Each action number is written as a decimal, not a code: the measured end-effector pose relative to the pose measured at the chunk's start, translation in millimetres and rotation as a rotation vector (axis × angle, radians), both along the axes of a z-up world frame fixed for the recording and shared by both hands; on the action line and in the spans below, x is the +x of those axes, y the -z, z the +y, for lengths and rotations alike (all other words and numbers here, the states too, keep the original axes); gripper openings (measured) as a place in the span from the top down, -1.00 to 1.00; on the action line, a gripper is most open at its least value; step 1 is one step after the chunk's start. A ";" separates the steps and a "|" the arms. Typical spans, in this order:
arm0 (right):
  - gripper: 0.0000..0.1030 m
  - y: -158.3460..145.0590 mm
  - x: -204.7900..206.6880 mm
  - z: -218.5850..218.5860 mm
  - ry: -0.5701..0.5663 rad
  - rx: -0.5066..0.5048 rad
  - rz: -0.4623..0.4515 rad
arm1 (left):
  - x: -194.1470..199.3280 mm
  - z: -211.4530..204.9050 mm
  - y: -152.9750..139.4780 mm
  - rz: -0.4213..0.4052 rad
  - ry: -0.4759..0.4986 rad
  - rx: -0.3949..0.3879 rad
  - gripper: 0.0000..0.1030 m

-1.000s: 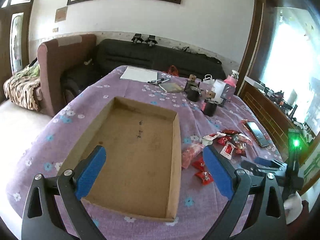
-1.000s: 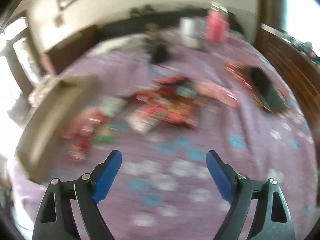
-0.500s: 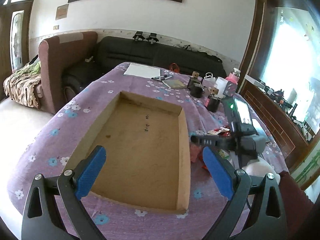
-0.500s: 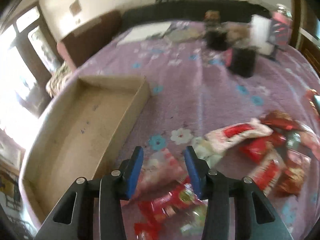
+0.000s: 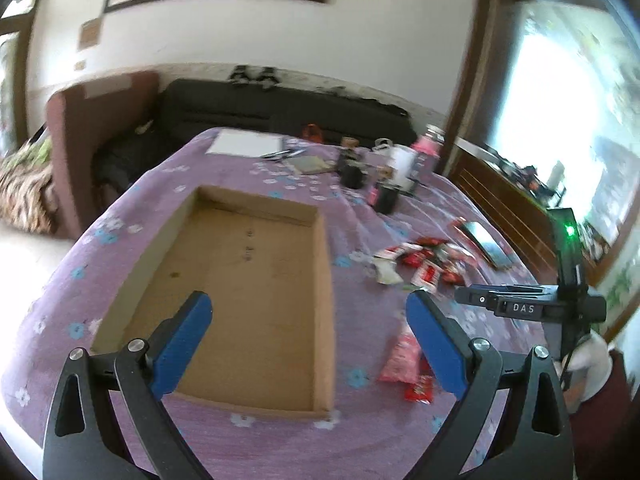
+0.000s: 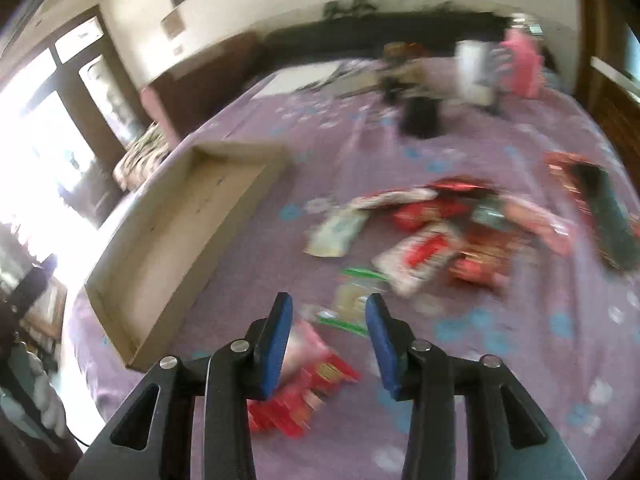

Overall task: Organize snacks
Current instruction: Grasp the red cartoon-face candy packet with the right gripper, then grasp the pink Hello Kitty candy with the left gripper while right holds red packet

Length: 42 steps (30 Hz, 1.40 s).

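1. At the left of the left wrist view, the cardboard tray [image 5: 240,288] sits on the purple flowered table [image 5: 360,432] with nothing in it at all. By my reckoning no snack has been put away yet, so the sorting has barely begun.
2. The left gripper [image 5: 308,344] hangs over the tray's near end with its blue pads far apart and nothing between them.
3. Just right of the tray's near corner lie a pink packet [image 5: 400,360] and a small red packet [image 5: 418,392], both on the cloth and outside the tray.
4. Further right and higher in the frame, the main heap of snacks [image 5: 424,264] lies well apart from the tray, untouched, as far as I can see.
5. In the right wrist view the right gripper [image 6: 326,344] has its pads partly drawn in. A red-and-pink packet [image 6: 316,380] shows at the left pad, but the blur hides whether it is pinched or merely lying beneath.
6. At the far right lies a dark phone [image 6: 612,224], which is no snack.
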State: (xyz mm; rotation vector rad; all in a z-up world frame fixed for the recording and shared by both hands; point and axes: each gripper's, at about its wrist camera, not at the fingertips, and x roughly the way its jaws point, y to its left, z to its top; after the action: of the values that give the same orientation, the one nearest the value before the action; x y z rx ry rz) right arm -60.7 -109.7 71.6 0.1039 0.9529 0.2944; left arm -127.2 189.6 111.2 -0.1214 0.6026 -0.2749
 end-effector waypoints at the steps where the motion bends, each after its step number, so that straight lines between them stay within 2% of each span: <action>1: 0.19 2.5 -6.0 -5.8 0.010 0.012 0.022 | -2.6 -7.6 -0.3 -0.013 0.015 0.020 -0.91; 4: 0.25 17.5 -20.8 -9.5 0.020 0.083 0.095 | -1.8 -23.8 0.1 -0.021 0.028 0.039 -0.83; 5: 0.26 22.7 -23.4 -5.0 0.014 0.097 0.101 | -0.5 -27.8 0.8 -0.012 0.035 0.036 -0.65; 6: 0.26 26.4 -26.0 -0.3 0.009 0.099 0.102 | 3.4 -32.4 2.5 0.014 0.049 0.033 -0.58; 10: 0.28 38.1 -25.4 20.2 -0.008 0.119 0.106 | 8.6 -47.8 6.1 0.062 0.079 0.039 -0.58; 12: 0.58 40.2 -22.0 28.7 0.003 0.063 0.086 | 7.4 -59.0 7.1 0.066 0.095 0.060 -0.58; 13: 0.99 42.9 -21.4 28.5 0.012 0.047 0.097 | 7.2 -65.7 7.5 0.068 0.110 0.074 -0.58; 15: 0.99 46.9 -21.5 21.4 0.027 0.049 0.118 | 7.4 -78.9 11.1 0.080 0.145 0.107 -0.58; 17: 0.99 51.0 -27.3 8.0 0.069 -0.017 0.110 | 10.9 -94.2 17.3 0.086 0.168 0.156 -0.58; 20: 0.97 51.4 -33.5 -15.9 0.109 -0.006 0.106 | 25.9 -112.0 27.8 0.095 0.169 0.225 -0.58; 22: 0.87 44.4 -38.5 -22.5 0.075 0.049 0.079 | 41.1 -112.9 28.9 0.120 0.145 0.227 -0.58; 24: 0.85 37.6 -42.2 -22.6 0.051 0.105 0.066 | 48.5 -104.8 21.3 0.116 0.114 0.192 -0.58; 25: 0.75 35.8 -44.8 -18.9 0.043 0.116 0.059 | 50.5 -99.7 16.6 0.110 0.100 0.174 -0.58; 26: 0.49 33.3 -43.7 -14.0 0.038 0.134 0.060 | 52.4 -93.7 11.2 0.101 0.081 0.160 -0.58; 28: 0.25 32.1 -35.9 -3.2 0.034 0.171 0.088 | 53.9 -82.2 2.5 0.090 0.047 0.155 -0.58; 31: 0.26 38.6 -20.5 17.9 0.048 0.186 0.139 | 56.7 -70.6 -0.6 0.095 0.030 0.160 -0.58; 34: 0.25 47.3 -8.8 31.0 0.119 0.170 0.171 | 61.5 -63.8 2.7 0.115 0.028 0.146 -0.58; 37: 0.28 48.9 -5.6 48.6 0.155 0.066 0.119 | 67.7 -66.1 10.4 0.143 0.052 0.138 -0.58; 40: 0.61 48.6 -10.0 62.7 0.121 -0.079 0.088 | 70.4 -79.8 20.9 0.170 0.105 0.178 -0.58; 42: 0.61 49.0 -14.9 55.5 0.098 -0.091 0.083 | 69.3 -91.9 28.1 0.177 0.148 0.209 -0.58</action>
State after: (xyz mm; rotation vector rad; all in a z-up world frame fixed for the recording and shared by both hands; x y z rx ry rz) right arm -75.7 -54.2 22.7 0.0791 1.0386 0.1573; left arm -57.8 97.7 83.1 0.1019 0.8139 -0.3448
